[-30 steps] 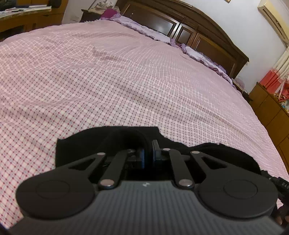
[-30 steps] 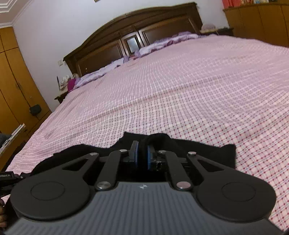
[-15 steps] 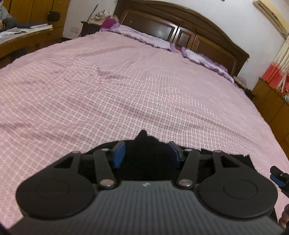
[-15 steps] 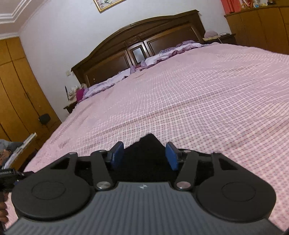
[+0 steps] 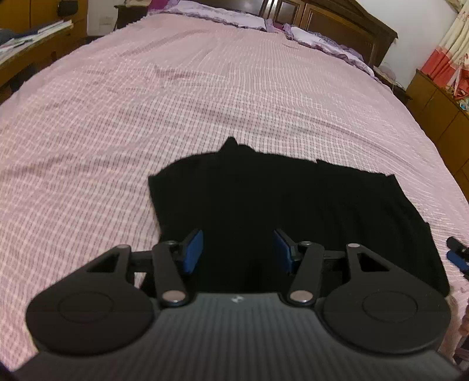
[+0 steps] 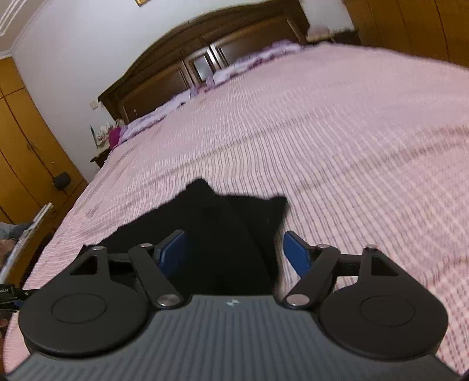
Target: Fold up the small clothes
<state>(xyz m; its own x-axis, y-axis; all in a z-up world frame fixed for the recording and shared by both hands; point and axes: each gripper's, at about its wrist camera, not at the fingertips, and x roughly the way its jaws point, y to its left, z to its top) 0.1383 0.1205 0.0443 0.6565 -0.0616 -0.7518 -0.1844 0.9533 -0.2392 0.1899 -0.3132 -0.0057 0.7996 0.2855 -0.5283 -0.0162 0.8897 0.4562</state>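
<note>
A small black garment lies flat on the pink checked bedspread, folded over on itself with a little peak at its far edge. My left gripper hovers open just above its near left part, blue pads apart, nothing held. In the right wrist view the same black garment shows its right corner, and my right gripper is open over it, holding nothing. The right gripper's blue tip peeks in at the right edge of the left wrist view.
The bed runs far ahead to purple frilled pillows and a dark wooden headboard. Wooden cabinets stand on the right, wardrobes and a desk with papers on the left.
Both grippers were shut on the garment's edge a second ago. They have opened and drawn back and up, leaving the cloth lying folded on the bed.
</note>
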